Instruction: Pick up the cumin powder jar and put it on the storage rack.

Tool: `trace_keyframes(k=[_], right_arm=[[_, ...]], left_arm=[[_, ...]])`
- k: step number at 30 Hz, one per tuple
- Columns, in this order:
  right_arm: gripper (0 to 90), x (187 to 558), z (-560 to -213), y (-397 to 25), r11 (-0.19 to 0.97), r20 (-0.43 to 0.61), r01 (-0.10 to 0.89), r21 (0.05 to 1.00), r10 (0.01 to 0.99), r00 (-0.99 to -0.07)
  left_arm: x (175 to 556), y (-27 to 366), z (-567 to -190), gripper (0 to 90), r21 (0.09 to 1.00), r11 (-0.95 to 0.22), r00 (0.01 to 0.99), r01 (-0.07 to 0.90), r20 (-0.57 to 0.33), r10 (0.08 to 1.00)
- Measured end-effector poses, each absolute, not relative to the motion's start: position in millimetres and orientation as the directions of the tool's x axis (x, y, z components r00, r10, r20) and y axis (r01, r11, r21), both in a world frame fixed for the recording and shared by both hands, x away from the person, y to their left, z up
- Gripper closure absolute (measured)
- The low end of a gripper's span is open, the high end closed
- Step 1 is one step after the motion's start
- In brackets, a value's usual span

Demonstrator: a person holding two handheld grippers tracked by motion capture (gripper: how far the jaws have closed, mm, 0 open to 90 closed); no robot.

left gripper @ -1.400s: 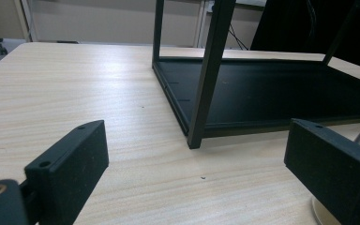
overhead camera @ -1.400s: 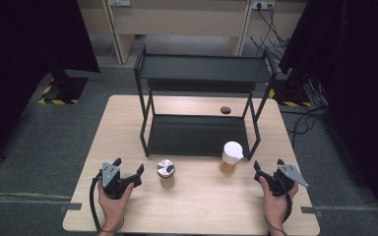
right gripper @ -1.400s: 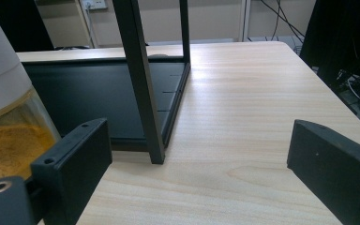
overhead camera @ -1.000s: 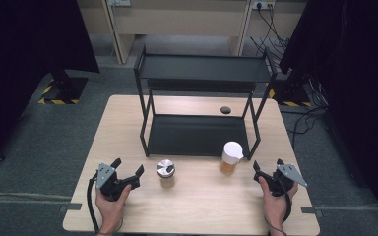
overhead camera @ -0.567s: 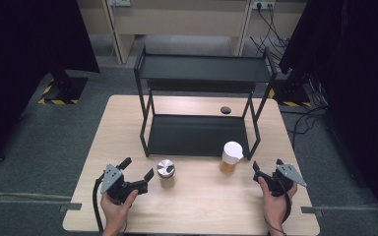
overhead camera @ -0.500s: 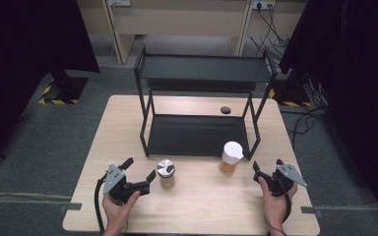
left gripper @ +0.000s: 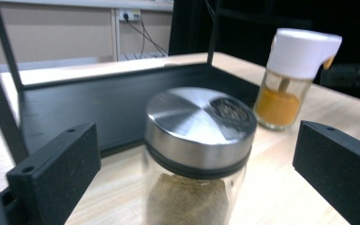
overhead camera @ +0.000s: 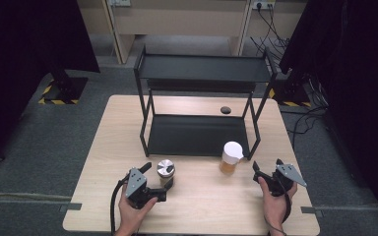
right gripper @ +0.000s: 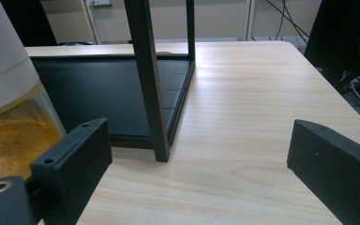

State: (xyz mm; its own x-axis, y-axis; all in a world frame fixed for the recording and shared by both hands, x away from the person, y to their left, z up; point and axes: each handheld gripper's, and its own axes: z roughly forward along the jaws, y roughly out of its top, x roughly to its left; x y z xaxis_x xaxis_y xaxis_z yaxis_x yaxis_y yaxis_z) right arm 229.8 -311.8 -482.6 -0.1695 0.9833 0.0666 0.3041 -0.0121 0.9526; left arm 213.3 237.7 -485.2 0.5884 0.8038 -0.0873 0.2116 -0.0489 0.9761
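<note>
A glass jar with a silver metal lid (overhead camera: 166, 169) (left gripper: 199, 140), filled with brown powder, stands on the wooden table (overhead camera: 103, 147) in front of the black rack. My left gripper (overhead camera: 158, 181) (left gripper: 197, 187) is open, one jaw on each side of this jar with gaps to both. A white-capped jar of orange powder (overhead camera: 231, 156) (left gripper: 295, 75) (right gripper: 9, 117) stands to the right. My right gripper (overhead camera: 267, 164) (right gripper: 192, 173) is open and holds nothing, just right of that jar.
A black two-tier metal rack (overhead camera: 199, 132) (right gripper: 152, 93) takes up the table's middle and back; its front right post is close ahead of my right gripper. A small dark round object (overhead camera: 225, 109) lies behind the lower shelf. Dark curtains and cables surround the table.
My left gripper has moved right and forward until its jaws flank the silver-lidded jar. The right gripper and both jars have stayed where they were.
</note>
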Motion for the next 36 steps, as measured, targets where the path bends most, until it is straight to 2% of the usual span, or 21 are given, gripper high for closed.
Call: trace_keyframes(k=[11, 18, 28, 36], right_arm=[[6.9, 230, -482, -311, -0.006, 0.064, 0.306, 0.952, 0.982, -0.178], [6.9, 230, -482, -311, -0.008, 0.066, 0.306, 0.952, 0.981, -0.180], [6.9, 230, -482, -310, -0.005, 0.064, 0.306, 0.952, 0.981, -0.183], [6.9, 230, -483, -310, -0.004, 0.063, 0.305, 0.952, 0.981, -0.184]], left_arm=[[228, 225, -489, 3.2, 0.958, -0.083, 0.571, 0.276, -0.094, 0.816], [229, 224, -490, 10.9, 0.954, -0.099, 0.570, 0.282, -0.083, 0.818], [233, 218, -488, 13.6, 0.947, -0.105, 0.558, 0.302, -0.087, 0.825], [231, 213, -487, 29.7, 0.949, -0.128, 0.554, 0.288, -0.056, 0.831]])
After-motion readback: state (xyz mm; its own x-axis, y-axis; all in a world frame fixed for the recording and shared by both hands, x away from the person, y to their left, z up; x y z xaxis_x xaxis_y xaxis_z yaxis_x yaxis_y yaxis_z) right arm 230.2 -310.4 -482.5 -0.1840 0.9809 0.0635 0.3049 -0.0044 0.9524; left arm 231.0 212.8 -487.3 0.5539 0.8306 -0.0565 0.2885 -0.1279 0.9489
